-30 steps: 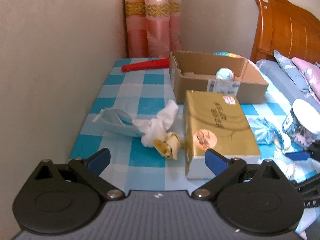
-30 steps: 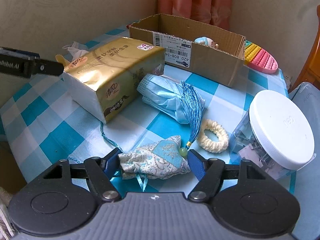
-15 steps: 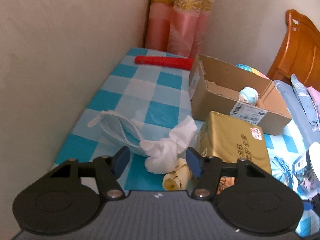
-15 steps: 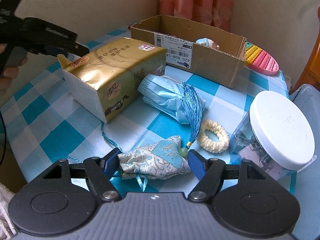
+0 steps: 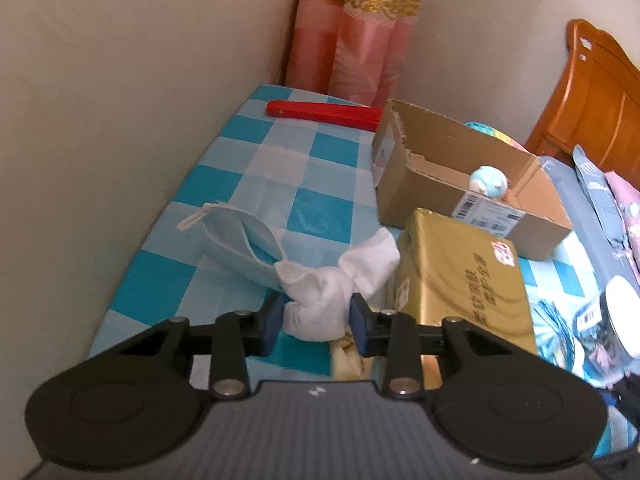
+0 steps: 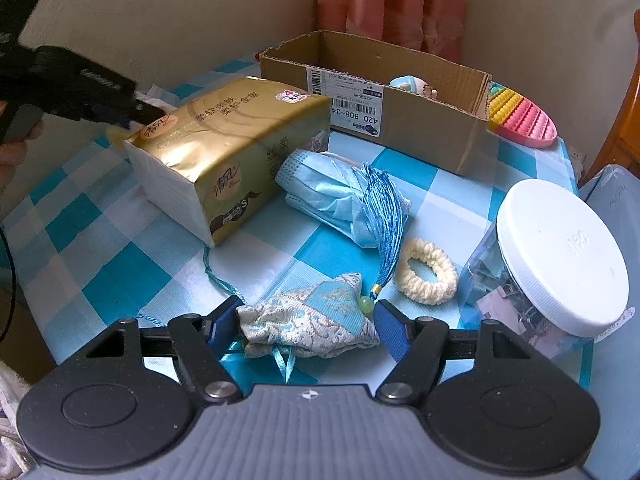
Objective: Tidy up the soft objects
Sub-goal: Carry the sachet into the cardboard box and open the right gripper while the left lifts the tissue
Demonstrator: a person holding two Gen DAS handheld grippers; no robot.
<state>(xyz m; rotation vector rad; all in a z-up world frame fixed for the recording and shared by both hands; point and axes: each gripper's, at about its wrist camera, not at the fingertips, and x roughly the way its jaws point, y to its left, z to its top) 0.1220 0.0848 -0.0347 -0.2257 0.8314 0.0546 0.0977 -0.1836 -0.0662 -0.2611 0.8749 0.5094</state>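
Table w/ blue-white check cloth (image 5: 320, 152), pushed into a corner: beige wall (image 5: 120, 80) on one side, pink curtain (image 5: 360, 40) w/ gold band at the back. Wood headboard (image 5: 600, 92) and bedding on the other side.

My left gripper (image 5: 314, 318) is closing on the white sock (image 5: 328, 292); pads touch both sides of the wad, sock lies on the cloth just beside the gold tissue pack (image 5: 460, 280). Face mask (image 5: 240, 244) touches the sock on the wall side. Yellowish scrap under the gripper, can't tell what it is.

My right gripper (image 6: 306, 320) is closing too, sachet (image 6: 312, 316) between the fingers; near finger touches the fabric, other side shows a small gap, so not pinched. Sachet rests on the cloth, its tassel (image 6: 384, 216) draped over a 2nd mask (image 6: 320, 184). Scrunchie (image 6: 426, 272) just beside, then jar (image 6: 560, 256) w/ white lid, embossed "deli"-like mark, not sure.

Carton (image 6: 400, 112) at the back, small toy inside; label reads "420 B08-34" + barcode. Tissue pack: Chinese text, "S", round "4" sticker. Red stick (image 5: 324, 112) behind carton, pop-it pad (image 6: 524, 120) on its other side.
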